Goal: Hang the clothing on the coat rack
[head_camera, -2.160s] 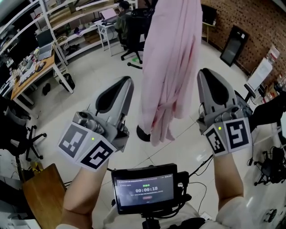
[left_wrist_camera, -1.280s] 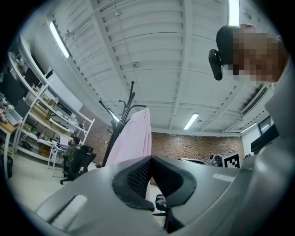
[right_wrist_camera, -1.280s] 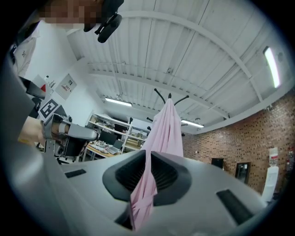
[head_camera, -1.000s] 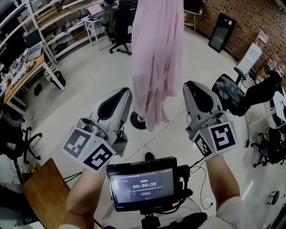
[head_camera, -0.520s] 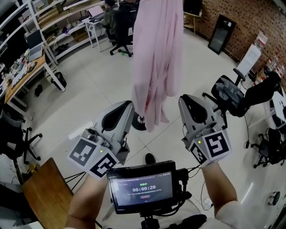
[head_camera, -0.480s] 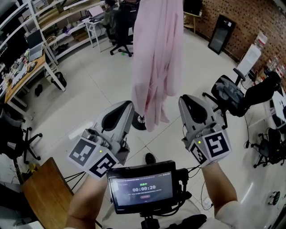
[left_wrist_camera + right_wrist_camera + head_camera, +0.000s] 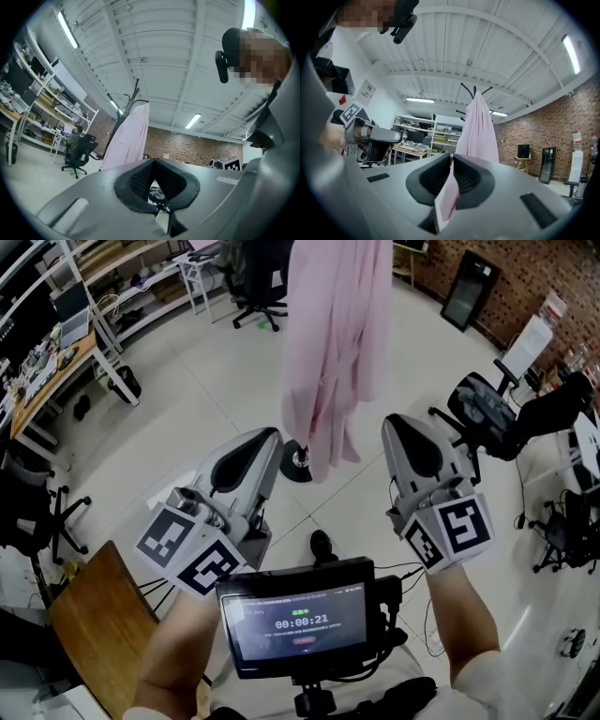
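Observation:
A long pink garment [image 7: 337,343] hangs from the black coat rack, whose round base [image 7: 298,463] stands on the tiled floor. Its hooks [image 7: 474,89] rise above the cloth [image 7: 478,131]. My left gripper [image 7: 265,434] is low and to the left of the garment's hem, apart from it, jaws shut with nothing in them [image 7: 156,161]. My right gripper [image 7: 398,423] is to the right of the hem, also clear of the cloth. Its jaws [image 7: 451,161] are closing, with a narrow gap still between them and nothing gripped.
A small screen [image 7: 295,624] is mounted in front of my chest. A wooden board [image 7: 94,615] leans at lower left. Black office chairs [image 7: 497,418] stand to the right, and desks and shelving [image 7: 66,343] run along the left. A person sits at a far desk [image 7: 75,138].
Both grippers have drawn back and down from the garment's sides. The garment hangs on the rack as before.

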`<action>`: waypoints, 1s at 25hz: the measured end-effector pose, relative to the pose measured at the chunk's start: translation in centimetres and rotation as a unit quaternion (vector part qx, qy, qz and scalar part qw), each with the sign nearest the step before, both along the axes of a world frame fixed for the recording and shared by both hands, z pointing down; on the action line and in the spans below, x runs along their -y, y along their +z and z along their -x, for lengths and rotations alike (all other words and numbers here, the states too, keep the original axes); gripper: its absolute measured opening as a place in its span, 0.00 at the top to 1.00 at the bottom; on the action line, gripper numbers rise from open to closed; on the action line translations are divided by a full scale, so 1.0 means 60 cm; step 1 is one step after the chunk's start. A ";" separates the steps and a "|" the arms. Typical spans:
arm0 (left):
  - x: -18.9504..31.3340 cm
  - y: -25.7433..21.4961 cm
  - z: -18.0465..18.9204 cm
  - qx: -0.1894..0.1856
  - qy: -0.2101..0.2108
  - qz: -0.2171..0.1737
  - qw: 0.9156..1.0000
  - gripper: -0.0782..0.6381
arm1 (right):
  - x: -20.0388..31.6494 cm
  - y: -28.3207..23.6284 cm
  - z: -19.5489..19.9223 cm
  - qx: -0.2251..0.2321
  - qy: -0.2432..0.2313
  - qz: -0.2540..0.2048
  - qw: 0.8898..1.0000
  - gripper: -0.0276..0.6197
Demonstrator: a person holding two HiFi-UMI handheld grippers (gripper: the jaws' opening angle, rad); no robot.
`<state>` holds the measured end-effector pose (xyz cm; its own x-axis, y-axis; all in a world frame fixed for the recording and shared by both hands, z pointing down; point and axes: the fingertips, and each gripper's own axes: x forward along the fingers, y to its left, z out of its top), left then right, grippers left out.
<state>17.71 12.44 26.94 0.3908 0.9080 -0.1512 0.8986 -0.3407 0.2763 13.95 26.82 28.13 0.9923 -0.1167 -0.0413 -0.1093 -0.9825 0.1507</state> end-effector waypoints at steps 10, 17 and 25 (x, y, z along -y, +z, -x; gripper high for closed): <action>0.008 0.031 0.002 0.015 0.003 -0.015 1.000 0.89 | 0.014 0.027 -0.002 0.023 -0.008 -0.012 1.000 0.95; -0.005 0.044 0.013 0.019 0.004 -0.025 1.000 0.89 | -0.003 0.026 0.011 0.026 -0.012 -0.023 0.999 0.96; -0.036 0.052 -0.004 0.030 -0.002 -0.024 0.999 0.89 | -0.037 0.024 -0.015 0.032 -0.028 -0.023 0.999 0.96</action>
<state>17.93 14.60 30.04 0.4017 0.9120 -0.0832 0.8793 -0.3588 0.3131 14.85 29.02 29.55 0.9852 -0.1706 0.0162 -0.1713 -0.9805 0.0958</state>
